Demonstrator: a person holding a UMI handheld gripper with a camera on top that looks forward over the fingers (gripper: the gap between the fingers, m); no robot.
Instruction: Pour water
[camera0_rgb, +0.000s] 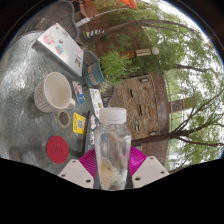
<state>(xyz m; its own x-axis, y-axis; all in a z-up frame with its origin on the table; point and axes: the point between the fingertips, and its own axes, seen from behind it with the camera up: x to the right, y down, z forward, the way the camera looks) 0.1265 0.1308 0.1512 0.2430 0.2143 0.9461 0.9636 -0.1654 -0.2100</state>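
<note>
Gripper view: I hold 1 clear plastic water bottle with a white screw cap (112, 148) between the 2 fingers of the hand-held gripper (112, 168). Both magenta pads (89, 161) press against its sides, so the tongs are clenched on the bottle. The bottle stands roughly upright along the fingers, and its cap still looks to be on.

Beyond and to the left of the bottle sits 1 white ceramic mug (54, 93) on a grey mottled stone tabletop (25, 75), its mouth open toward the camera. It stands well apart from the bottle. Just beside the fingers, on the left, lies 1 round red lid-like disc (58, 150). Between mug and bottle I see a few small printed packets (80, 97), too small to read. Farther off rests 1 flat white box with coloured print (60, 45), and next to it 1 dark teal tub-shaped container (93, 70). Past the table's edge stand 1 brown wooden hut (150, 105) and green trees (175, 45).

My judgement: the task is at the carry step, bottle gripped and lifted but not yet over the mug, with no pouring begun. The next move calls for bringing the bottle's neck above the mug's mouth, then tilting it slowly. If the cap is truly closed, it must come off first.
</note>
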